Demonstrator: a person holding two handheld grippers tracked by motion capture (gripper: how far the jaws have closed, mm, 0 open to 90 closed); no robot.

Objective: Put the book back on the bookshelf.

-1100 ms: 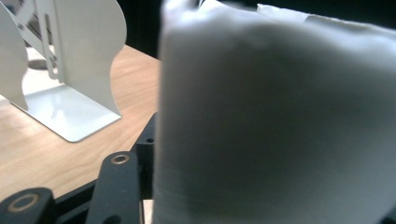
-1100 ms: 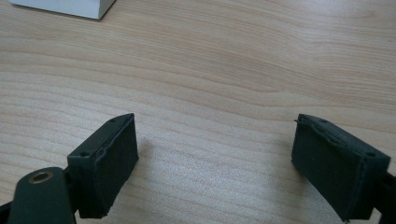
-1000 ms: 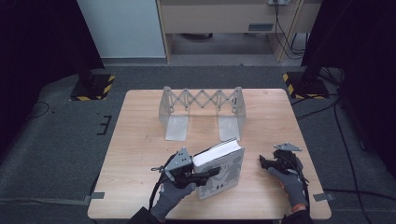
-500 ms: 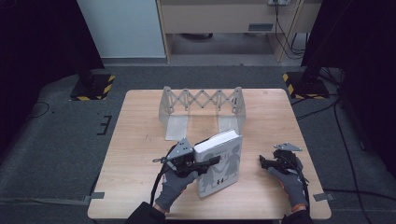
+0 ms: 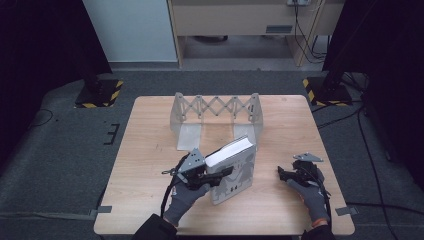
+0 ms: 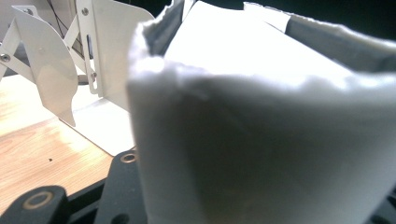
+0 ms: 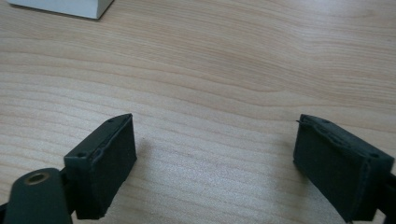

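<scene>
High view: left tongs [image 5: 226, 172] clamp book [image 5: 235, 167] near rack [image 5: 216, 114].

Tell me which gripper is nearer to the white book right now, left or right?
Left. The left gripper is clamped on the white book, holding it tilted up off the table. The right gripper rests open on the wood, apart from the book.

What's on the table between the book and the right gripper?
Nothing: bare wood. In the high view the tabletop between the book and the right gripper is clear.
</scene>
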